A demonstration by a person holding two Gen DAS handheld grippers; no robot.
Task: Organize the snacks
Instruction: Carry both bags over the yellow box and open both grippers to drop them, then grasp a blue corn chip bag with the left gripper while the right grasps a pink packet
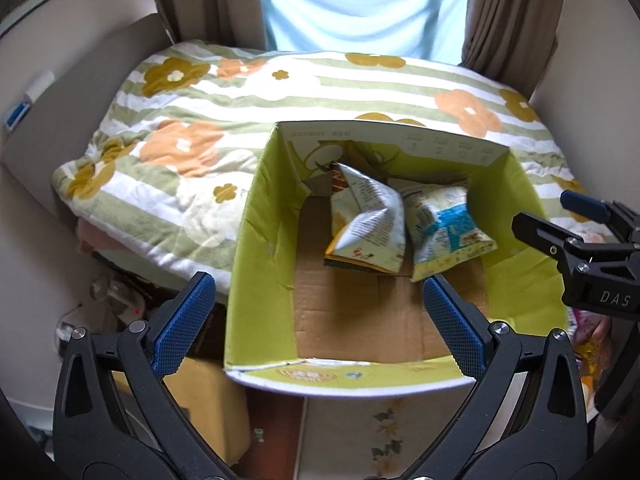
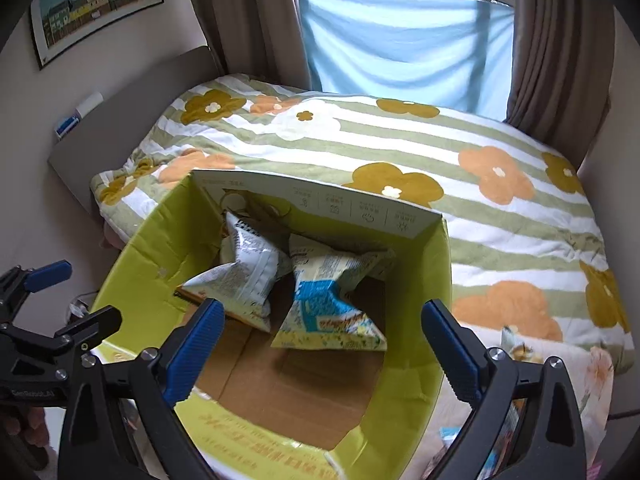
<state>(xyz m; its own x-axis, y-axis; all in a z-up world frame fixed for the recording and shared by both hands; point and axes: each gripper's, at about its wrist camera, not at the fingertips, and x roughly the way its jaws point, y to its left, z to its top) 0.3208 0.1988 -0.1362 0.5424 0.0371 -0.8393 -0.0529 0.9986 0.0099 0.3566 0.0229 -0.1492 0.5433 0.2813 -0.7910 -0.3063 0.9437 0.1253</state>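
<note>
While both grippers hang above the open cardboard box point(image 1: 256, 248), neither grasps anything. Nearest in the left wrist view, the left gripper point(image 1: 318, 324) stands released, its blue pads spread wide over the near part of the box with only the bare brown floor of the box between them. In the right wrist view the right gripper point(image 2: 322, 344) is likewise spread wide, with nothing between its pads; below the gap lies the blue-and-white snack bag point(image 2: 328, 312), clear of both pads. The left gripper also shows at the left edge of that view, and the right gripper at the right edge of the left wrist view, beside the box's right wall.

Inside the box, whose flaps are lime green, two snack bags lie side by side toward the far wall. The silvery-white snack bag point(image 1: 366, 224) is crumpled and leans on the left; the blue-and-white one sits just to its right, the two touching. More packets point(image 2: 516, 352) lie outside the box to its right, on the bed.

Beyond the box spreads a striped quilt point(image 1: 280, 96) with orange, mustard and white flowers. Behind it hang brown curtains point(image 2: 248, 16) around a pale blue cloth point(image 2: 400, 40) over the window, and a framed picture point(image 2: 96, 4) is on the left wall.
</note>
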